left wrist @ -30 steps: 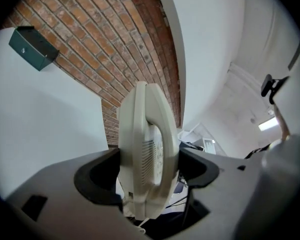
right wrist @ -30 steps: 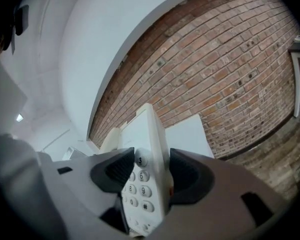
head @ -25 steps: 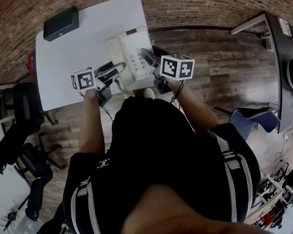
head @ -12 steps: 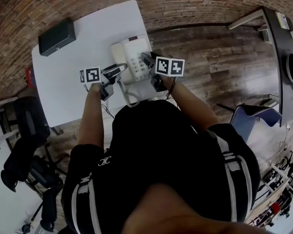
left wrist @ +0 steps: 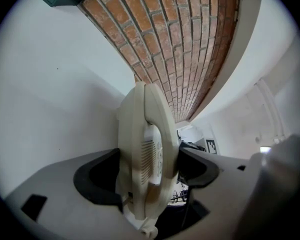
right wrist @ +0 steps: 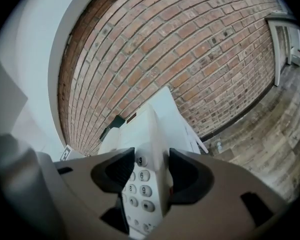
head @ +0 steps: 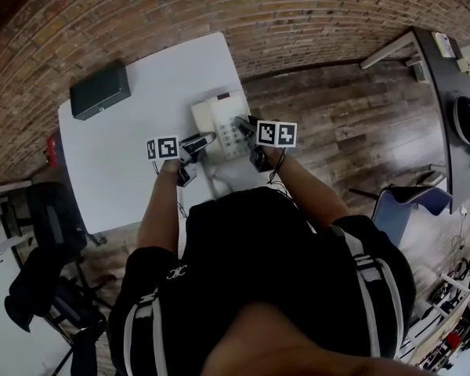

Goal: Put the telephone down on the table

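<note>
From the head view, the cream telephone (head: 219, 116) is carried between both tools: the left gripper (head: 200, 142) bites its near-left side and the right gripper (head: 241, 124) its near-right side, over the white table (head: 125, 163). A black box (head: 100, 90) sits well beyond the left gripper. Whether the phone's base already touches the tabletop cannot be told from here, so opening early would risk a drop. In the left gripper view, the jaws are closed to a narrow gap, pinching the phone's edge where the handset (left wrist: 146, 144) appears to lie on its cradle, with the tabletop off to the jaws' left. The handset likely only rests there, so I judge that a tilt toward this side, or a squeeze that shifts it, could knock it loose once the grip eases. In the right gripper view, the jaws are likewise clamped on the phone, one pad lying on the keypad (right wrist: 140, 194) beside the 3 and 6 keys. Smooth keys give a poor hold, and the wooden floor (right wrist: 270, 129) shows just right of these jaws. If this side slips or is set too far right, the phone could slide off the table's edge. Lowering the two sides unevenly would make either failure more likely.
</note>
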Available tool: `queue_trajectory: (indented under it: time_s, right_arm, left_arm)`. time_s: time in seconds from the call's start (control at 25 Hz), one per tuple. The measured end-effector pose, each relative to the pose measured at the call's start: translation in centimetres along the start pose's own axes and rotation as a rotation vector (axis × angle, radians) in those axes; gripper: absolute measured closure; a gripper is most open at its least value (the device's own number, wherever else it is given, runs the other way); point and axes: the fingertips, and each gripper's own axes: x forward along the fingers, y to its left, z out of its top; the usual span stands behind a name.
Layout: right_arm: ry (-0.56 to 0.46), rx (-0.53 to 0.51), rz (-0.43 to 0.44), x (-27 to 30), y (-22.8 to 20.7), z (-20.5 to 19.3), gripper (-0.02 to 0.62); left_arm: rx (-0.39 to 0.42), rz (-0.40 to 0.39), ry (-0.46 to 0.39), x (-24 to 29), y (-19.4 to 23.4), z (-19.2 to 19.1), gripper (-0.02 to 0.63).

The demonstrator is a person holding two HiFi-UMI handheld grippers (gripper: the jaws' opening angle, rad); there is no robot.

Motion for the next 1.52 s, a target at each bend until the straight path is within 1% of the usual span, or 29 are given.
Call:
queue_trajectory:
  time_s: [0.24, 0.4, 0.52, 0.56, 0.6, 0.64, 0.68, 0.72, 0.76, 0.8, 0.84, 0.88, 0.92, 1.0, 1.08, 1.16, 1.24, 1.4, 1.52]
  right_arm:
    - [0.015, 0.015, -0.008, 0.1, -1.0, -0.9, 0.394]
    - [0.013, 0.025, 0.008, 0.3, -1.0, -0.8, 0.393]
    - [0.011, 0.007, 0.025, 0.2, -0.9, -0.7, 0.394]
    - [0.003, -0.008, 0.026, 0.0, -0.8, -0.5, 0.406]
    - [-0.013, -0.024, 0.025, -0.4, -0.7, -0.1, 0.432]
    - [-0.040, -0.040, 0.022, -0.9, -0.6, 0.5, 0.433]
    - [-0.073, -0.057, 0.017, -1.4, -0.5, 1.1, 0.433]
    - [-0.112, -0.079, 0.011, -2.0, -0.3, 1.9, 0.433]
    - [-0.156, -0.107, 0.005, -2.7, -0.1, 2.8, 0.443]
    - [-0.206, -0.142, 0.002, -3.5, 0.5, 3.8, 0.477]
    - [-0.254, -0.181, 0.006, -4.4, 1.3, 4.9, 0.551]
    - [-0.295, -0.217, 0.020, -5.2, 2.4, 6.0, 0.575]
    - [-0.327, -0.248, 0.040, -6.0, 3.8, 7.0, 0.586]
    - [-0.381, -0.304, 0.077, -7.5, 6.7, 8.7, 0.595]
    - [-0.434, -0.353, 0.082, -9.0, 9.1, 10.2, 0.597]
    - [-0.489, -0.402, 0.066, -10.8, 11.4, 11.6, 0.597]
    - [-0.554, -0.456, 0.047, -12.7, 13.8, 13.1, 0.597]
    - [-0.681, -0.554, -0.004, -16.5, 17.5, 15.1, 0.597]
    - [-0.744, -0.618, -0.023, -18.5, 19.5, 15.5, 0.597]
  left_arm:
    - [-0.008, 0.013, -0.014, 0.5, 0.6, -0.7, 0.244]
    - [-0.013, 0.011, -0.029, 0.4, 0.7, -0.5, 0.244]
    - [0.013, 0.036, -0.060, 0.0, 0.7, -0.3, 0.244]
    - [0.039, 0.058, -0.075, -0.2, 0.6, -0.2, 0.244]
    - [0.073, 0.086, -0.094, -0.6, 0.5, 0.0, 0.244]
    - [0.113, 0.121, -0.121, -1.1, 0.4, 0.3, 0.244]
    - [0.159, 0.166, -0.164, -2.0, 0.3, 0.9, 0.244]
    - [0.210, 0.225, -0.229, -3.2, 0.1, 1.8, 0.244]
    - [0.262, 0.300, -0.316, -4.8, -0.2, 2.9, 0.264]
    - [0.310, 0.382, -0.412, -6.5, -0.7, 4.1, 0.360]
    - [0.354, 0.457, -0.501, -8.2, -1.4, 5.3, 0.447]
    - [0.394, 0.520, -0.570, -9.7, -2.3, 6.3, 0.506]
    - [0.438, 0.571, -0.617, -10.8, -3.5, 7.1, 0.563]
    - [0.539, 0.636, -0.671, -12.3, -6.5, 8.3, 0.599]
    - [0.616, 0.650, -0.723, -13.2, -9.8, 9.2, 0.604]
    - [0.648, 0.635, -0.789, -14.2, -13.3, 9.9, 0.604]
    - [0.671, 0.627, -0.836, -15.2, -16.4, 10.5, 0.604]
    - [0.719, 0.643, -0.870, -16.8, -20.9, 10.7, 0.606]
    - [0.745, 0.648, -0.859, -17.2, -22.7, 10.4, 0.606]
